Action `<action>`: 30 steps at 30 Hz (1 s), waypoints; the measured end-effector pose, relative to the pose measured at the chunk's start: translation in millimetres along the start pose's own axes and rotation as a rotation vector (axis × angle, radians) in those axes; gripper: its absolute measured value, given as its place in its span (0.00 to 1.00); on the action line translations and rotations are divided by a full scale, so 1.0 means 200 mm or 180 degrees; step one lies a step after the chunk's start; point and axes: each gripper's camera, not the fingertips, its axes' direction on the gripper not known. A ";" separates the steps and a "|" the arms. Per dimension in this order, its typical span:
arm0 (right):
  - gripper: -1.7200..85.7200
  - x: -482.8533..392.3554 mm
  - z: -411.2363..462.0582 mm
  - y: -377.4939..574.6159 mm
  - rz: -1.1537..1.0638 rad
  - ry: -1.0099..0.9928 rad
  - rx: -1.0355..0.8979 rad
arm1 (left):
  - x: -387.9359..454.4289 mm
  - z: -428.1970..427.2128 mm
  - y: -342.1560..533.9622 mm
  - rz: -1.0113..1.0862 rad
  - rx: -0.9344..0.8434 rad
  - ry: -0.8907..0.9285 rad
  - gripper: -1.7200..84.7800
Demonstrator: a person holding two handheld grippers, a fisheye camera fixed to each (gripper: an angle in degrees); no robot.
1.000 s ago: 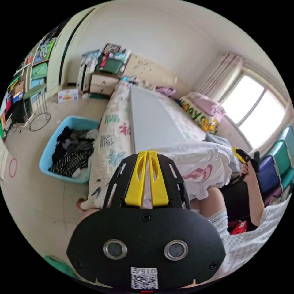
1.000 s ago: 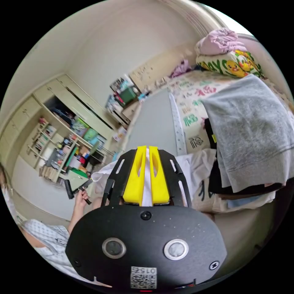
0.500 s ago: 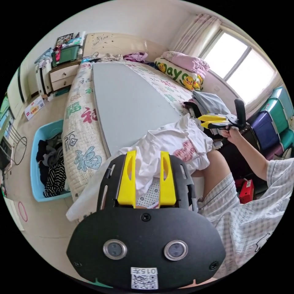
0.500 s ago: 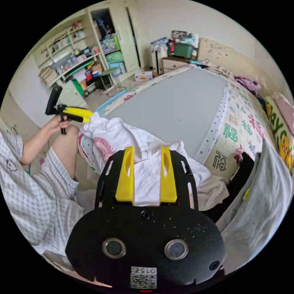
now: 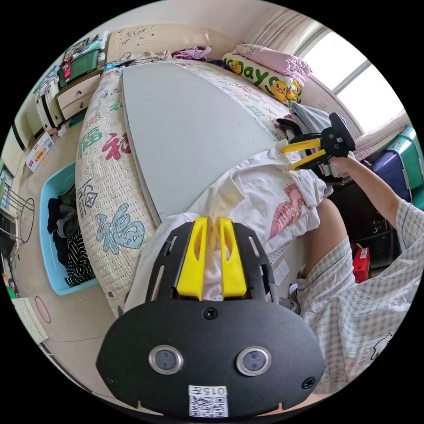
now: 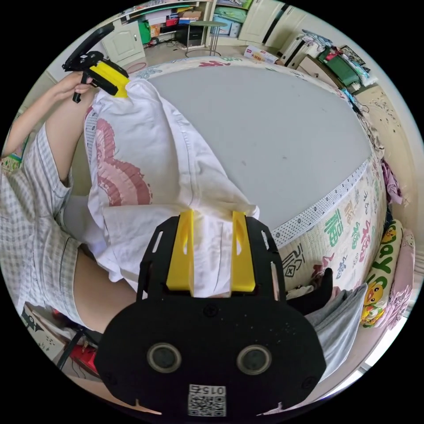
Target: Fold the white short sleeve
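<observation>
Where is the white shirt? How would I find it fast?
Look at the grey board on top of the bed. The white shirt hangs over its near edge. It alone has a pink picture on it.

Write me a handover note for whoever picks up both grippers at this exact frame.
Left gripper: jaws nearly together, pinching an edge of the white short sleeve.
Right gripper: jaws apart, white cloth lying between them; no firm grip visible.
The shirt lies bunched at the near edge of the grey board on the bed, part of it hanging over the person's lap, pink print showing.
Done: shirt brought to the board.
Left: close the right gripper on its edge, spread the shirt flat on the board, then make every fold.
</observation>
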 end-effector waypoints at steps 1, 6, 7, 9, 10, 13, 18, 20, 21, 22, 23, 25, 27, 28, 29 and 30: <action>0.15 0.00 -0.02 -0.01 0.0061 0.0065 0.0052 | -0.02 0.01 0.01 -0.0027 0.0009 -0.0002 0.06; 0.12 -0.10 -0.07 -0.06 -0.0143 0.0384 0.0052 | -0.08 0.06 0.14 -0.0167 0.0212 -0.0070 0.03; 0.12 -0.12 -0.05 -0.08 -0.0179 0.0380 -0.0076 | -0.11 0.07 0.18 -0.0238 0.0279 -0.0041 0.03; 0.09 -0.14 0.00 -0.11 -0.0245 0.0384 -0.0221 | -0.14 0.08 0.25 -0.0332 0.0375 0.0018 0.03; 0.07 -0.15 0.02 -0.11 -0.0208 0.0400 -0.0283 | -0.16 0.09 0.30 -0.0369 0.0428 0.0033 0.02; 0.03 -0.15 -0.02 -0.09 0.0030 0.0307 -0.0238 | -0.20 0.09 0.44 -0.0420 0.0575 0.0072 0.02; 0.02 -0.09 -0.36 0.14 0.0821 -0.0076 0.0443 | -0.25 0.04 0.70 -0.0560 0.1027 0.0175 0.02; 0.02 -0.08 -0.61 0.36 0.1261 -0.0312 0.0958 | -0.26 -0.02 0.84 -0.0617 0.1368 0.0321 0.02; 0.02 -0.09 -0.68 0.42 0.1363 -0.0362 0.1101 | -0.25 -0.04 0.87 -0.0626 0.1449 0.0377 0.02; 0.02 -0.11 -0.83 0.56 0.1562 -0.0449 0.1427 | -0.24 -0.07 0.94 -0.0605 0.1635 0.0503 0.02; 0.02 -0.15 -0.98 0.70 0.1736 -0.0506 0.1775 | -0.21 -0.11 1.01 -0.0556 0.1849 0.0620 0.01; 0.02 -0.25 -1.19 0.91 0.1954 -0.0464 0.2345 | -0.15 -0.18 1.12 -0.0462 0.2193 0.0737 0.01; 0.02 -0.39 -1.41 1.08 0.2036 -0.0287 0.2870 | -0.08 -0.26 1.22 -0.0394 0.2557 0.0840 0.01; 0.02 -0.49 -1.54 1.18 0.2108 -0.0146 0.3151 | -0.03 -0.32 1.29 -0.0362 0.2811 0.0934 0.01; 0.02 -0.60 -1.68 1.27 0.2166 -0.0016 0.3459 | 0.01 -0.38 1.36 -0.0337 0.3065 0.1040 0.01; 0.02 -0.65 -1.74 1.31 0.2197 0.0041 0.3607 | 0.04 -0.41 1.39 -0.0320 0.3196 0.1092 0.01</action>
